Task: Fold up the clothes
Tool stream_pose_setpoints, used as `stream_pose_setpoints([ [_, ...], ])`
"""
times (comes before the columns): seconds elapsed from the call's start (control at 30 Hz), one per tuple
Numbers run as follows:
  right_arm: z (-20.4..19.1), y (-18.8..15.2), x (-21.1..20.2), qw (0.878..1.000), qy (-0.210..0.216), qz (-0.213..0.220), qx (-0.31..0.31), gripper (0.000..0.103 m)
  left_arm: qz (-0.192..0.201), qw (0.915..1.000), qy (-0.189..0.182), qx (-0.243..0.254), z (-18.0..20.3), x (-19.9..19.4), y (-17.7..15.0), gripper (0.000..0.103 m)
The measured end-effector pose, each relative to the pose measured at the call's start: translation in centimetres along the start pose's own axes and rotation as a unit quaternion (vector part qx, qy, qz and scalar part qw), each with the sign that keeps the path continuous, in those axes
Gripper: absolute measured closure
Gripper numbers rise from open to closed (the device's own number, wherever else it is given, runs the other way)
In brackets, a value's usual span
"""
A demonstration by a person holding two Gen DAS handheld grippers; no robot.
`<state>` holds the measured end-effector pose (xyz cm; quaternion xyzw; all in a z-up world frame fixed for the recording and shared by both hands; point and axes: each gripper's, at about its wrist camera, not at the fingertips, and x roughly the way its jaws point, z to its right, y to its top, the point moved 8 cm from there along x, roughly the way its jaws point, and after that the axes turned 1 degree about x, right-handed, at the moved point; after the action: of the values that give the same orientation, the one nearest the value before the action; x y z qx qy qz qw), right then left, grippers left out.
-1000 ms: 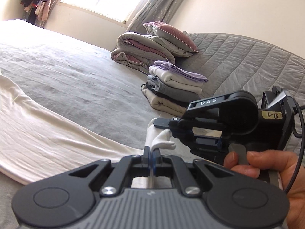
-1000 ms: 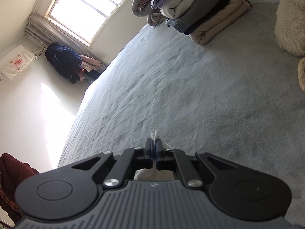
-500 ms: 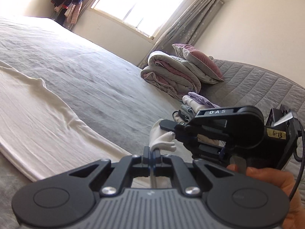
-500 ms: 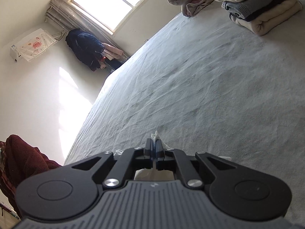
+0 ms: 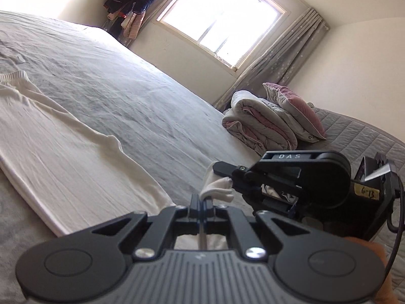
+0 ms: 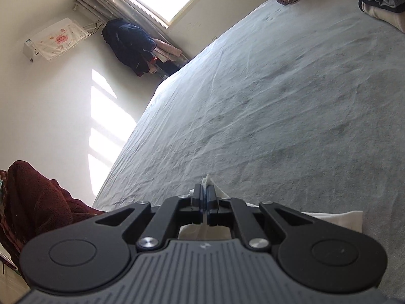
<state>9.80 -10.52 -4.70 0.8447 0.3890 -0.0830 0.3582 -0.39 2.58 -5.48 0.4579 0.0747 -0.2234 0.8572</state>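
I have the left gripper [image 5: 202, 200] clamped on an edge of the cream garment [image 5: 58, 152], which lies spread on the bed [image 5: 157, 116], out from the gripper toward the window's side. My right gripper [image 6: 204, 192], just beside the left, pinches the same cloth, its fingers [image 6: 210, 193] together.

A home bedroom: a wide grey bed [image 5: 157, 116] stretches ahead of the claw, folded quilt [image 5: 258, 126] and pillow [image 5: 296, 109] beyond, curtained window [image 5: 217, 22] and hanging coats [image 6: 131, 45] at the far wall.
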Motion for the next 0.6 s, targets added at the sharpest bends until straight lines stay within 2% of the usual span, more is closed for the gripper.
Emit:
stream_pose_setpoints([
  [0.33, -4.6, -1.3, 5.3, 0.999, 0.02, -0.018, -0.019, 0.099, 0.021, 0.999, 0.038, -0.007, -5.6, -0.9, 4.2, 0.101],
  [0.6, -7.9, -3.6, 10.4, 0.998, 0.033, -0.04, -0.023, 0.099, 0.029, 0.9964, 0.076, -0.022, -11.2, -1.6, 7.4, 0.101],
])
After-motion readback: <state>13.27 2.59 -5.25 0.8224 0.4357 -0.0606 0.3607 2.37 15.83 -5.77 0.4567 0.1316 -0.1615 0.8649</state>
